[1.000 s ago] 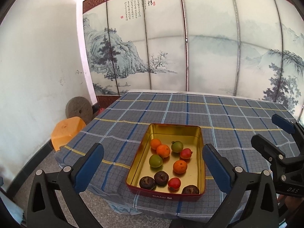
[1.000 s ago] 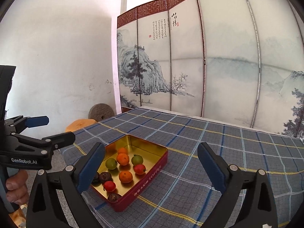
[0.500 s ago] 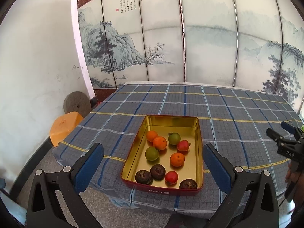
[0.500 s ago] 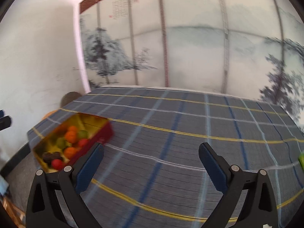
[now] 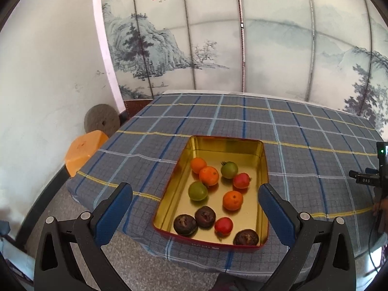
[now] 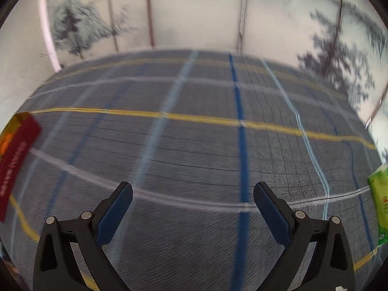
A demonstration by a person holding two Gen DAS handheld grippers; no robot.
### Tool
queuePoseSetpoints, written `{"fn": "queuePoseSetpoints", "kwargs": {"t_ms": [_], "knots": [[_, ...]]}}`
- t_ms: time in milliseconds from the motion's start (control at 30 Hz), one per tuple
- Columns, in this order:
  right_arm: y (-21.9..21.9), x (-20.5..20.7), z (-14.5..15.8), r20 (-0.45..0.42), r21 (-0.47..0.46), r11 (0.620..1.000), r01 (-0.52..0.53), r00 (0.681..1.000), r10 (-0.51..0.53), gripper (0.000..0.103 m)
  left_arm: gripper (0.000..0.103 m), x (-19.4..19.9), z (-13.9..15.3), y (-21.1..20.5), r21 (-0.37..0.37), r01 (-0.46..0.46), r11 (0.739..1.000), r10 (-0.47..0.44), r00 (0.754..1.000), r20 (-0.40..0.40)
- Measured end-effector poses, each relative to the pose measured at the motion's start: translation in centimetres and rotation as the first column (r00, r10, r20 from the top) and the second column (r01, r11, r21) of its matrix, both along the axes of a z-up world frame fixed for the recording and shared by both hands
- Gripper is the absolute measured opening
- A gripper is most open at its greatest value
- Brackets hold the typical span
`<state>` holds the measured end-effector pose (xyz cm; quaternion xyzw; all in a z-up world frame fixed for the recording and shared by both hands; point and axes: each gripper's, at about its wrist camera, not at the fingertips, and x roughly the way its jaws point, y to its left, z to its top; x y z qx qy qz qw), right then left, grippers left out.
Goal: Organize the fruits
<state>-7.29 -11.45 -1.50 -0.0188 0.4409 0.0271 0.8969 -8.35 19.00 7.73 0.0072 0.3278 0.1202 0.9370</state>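
Left wrist: gold tin (image 5: 264, 167) holds orange, green, red, dark fruits; both claws wide, empty.

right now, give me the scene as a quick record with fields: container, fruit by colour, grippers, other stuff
container: red tin with gold inside, on the plaid tablecloth
orange fruits: three, e.g.
green fruits: two, e.g.
red fruits: two, e.g.
dark brown fruits: three, near the tin's front edge, e.g.
left gripper: open, empty, facing the tin
right gripper: open, empty, over bare cloth
other: green packet at the right edge of the right wrist view
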Motion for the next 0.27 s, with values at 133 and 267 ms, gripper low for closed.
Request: {"fn": "queuePoseSetpoints", "kwargs": {"t_ms": [133, 267], "knots": [[-1.7, 2.7, -1.1, -0.046, -0.004, 1.000, 0.013, 0.999, -0.013, 0.102, 0.103, 0.6, 0.3, 0.0, 0.024, -0.018, 1.000, 0.018, 0.999, -0.029], [-2.2, 5.2, -1.3, -0.047, -0.009, 1.000, -0.006, 0.999, 0.006, 0.103, 0.103, 1.2, 0.7, 0.5, 0.014, -0.034, 0.999, 0.035, 0.998, -0.049]]}}
